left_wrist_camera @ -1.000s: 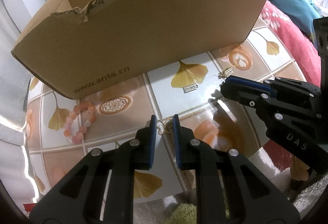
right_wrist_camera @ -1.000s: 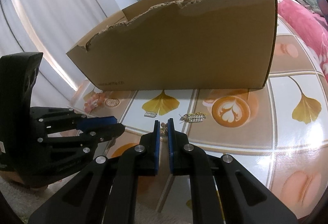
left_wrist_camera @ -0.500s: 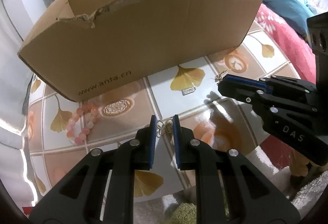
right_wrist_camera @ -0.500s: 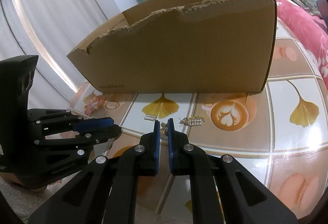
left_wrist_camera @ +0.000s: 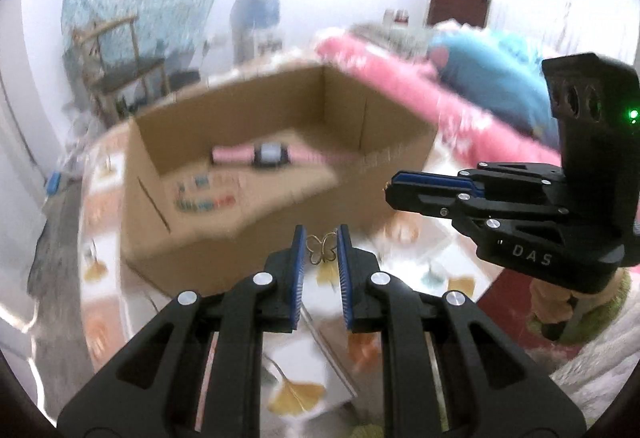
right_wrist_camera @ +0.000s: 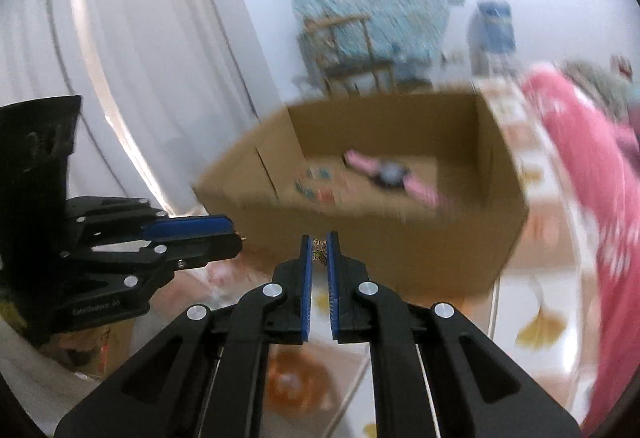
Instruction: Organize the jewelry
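Now both grippers hang above the glossy tiled tabletop (left_wrist_camera: 100,230), each angled down toward the open cardboard box (left_wrist_camera: 248,205). The left gripper (left_wrist_camera: 320,246) is clamped on a thin gold wire butterfly (left_wrist_camera: 321,246), its wings spread flat across the gap between the ribbed blue pads. The right gripper (right_wrist_camera: 319,252) pinches a smaller gold leaf-like piece (right_wrist_camera: 319,253) at its tips, jaws nearly together. Beyond both sets of jaws, a pink-strapped watch (right_wrist_camera: 390,173) lies lengthwise on the box floor.
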Motion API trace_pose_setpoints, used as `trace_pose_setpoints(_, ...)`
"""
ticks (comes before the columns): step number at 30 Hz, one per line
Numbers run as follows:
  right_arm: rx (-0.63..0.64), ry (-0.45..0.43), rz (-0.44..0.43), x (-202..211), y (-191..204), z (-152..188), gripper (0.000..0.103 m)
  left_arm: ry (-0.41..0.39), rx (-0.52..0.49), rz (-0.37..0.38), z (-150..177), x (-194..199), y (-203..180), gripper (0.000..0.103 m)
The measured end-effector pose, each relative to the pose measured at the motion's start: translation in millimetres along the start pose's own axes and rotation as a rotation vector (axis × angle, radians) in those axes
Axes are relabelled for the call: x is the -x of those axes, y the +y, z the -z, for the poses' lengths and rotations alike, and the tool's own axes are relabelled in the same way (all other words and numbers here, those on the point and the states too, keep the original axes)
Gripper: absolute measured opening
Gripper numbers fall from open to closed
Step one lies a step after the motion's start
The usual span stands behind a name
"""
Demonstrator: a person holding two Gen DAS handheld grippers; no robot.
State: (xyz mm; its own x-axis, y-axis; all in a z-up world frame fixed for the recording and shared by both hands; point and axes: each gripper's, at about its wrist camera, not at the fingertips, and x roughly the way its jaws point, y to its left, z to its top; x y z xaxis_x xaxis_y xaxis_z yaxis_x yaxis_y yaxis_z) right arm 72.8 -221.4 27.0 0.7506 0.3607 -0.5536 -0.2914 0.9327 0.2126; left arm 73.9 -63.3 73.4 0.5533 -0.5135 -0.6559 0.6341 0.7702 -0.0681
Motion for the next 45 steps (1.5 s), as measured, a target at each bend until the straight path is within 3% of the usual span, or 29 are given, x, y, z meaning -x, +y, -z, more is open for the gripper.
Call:
trace_pose_setpoints(3, 0.058, -0.025, -0.021, -2, 2, -38, 0.007, -0.035, -0.006, 0.010, -26, 6, 20, 0.015)
trace_pose_setpoints(5, 0.058, 0.018, -0.043, -13, -5, -58, 0.007, -0.005, -0.007, 0.025, -41, -5, 34, 0.015)
trace_pose_setpoints(7, 0.044, 0.124, -0.070, -41, -15, -82, 0.007, 0.071, -0.010, 0.067, -52, -25, 50, 0.015)
trace_pose_setpoints(10, -0.021, 0.320, -0.129, -91, -36, -102, 0.007, 0.204, -0.038, 0.068, -57, -59, 71, 0.015)
trace_pose_setpoints(13, -0.086, 0.493, -0.152, -138, -46, -103, 0.007, 0.339, -0.050, 0.071, -54, -94, 87, 0.015)
trace_pose_setpoints(15, -0.136, 0.603, -0.143, -166, -55, -98, 0.007, 0.414, -0.085, 0.035, -51, -111, 91, 0.015)
trace_pose_setpoints(20, -0.114, 0.699, -0.087, -191, -52, -88, 0.008, 0.472, -0.158, 0.015, -47, -121, 92, 0.015)
trace_pose_setpoints(26, -0.138, 0.696, -0.070, -195, -59, -88, 0.012, 0.483, -0.148, 0.012, -48, -122, 95, 0.019)
trace_pose_setpoints(28, -0.140, 0.683, -0.065, -191, -61, -90, 0.020, 0.474, -0.149, 0.012, -50, -121, 96, 0.022)
trace_pose_setpoints(35, -0.142, 0.582, -0.074, -160, -66, -105, 0.022, 0.385, -0.103, 0.011, -60, -102, 101, 0.029)
trace_pose_setpoints(42, -0.124, 0.328, -0.114, -69, -63, -116, 0.036, 0.199, -0.022, 0.019, -63, -45, 98, 0.062)
trace_pose_setpoints(45, -0.119, 0.221, -0.110, -30, -60, -108, 0.042, 0.081, 0.007, 0.017, -55, -7, 94, 0.075)
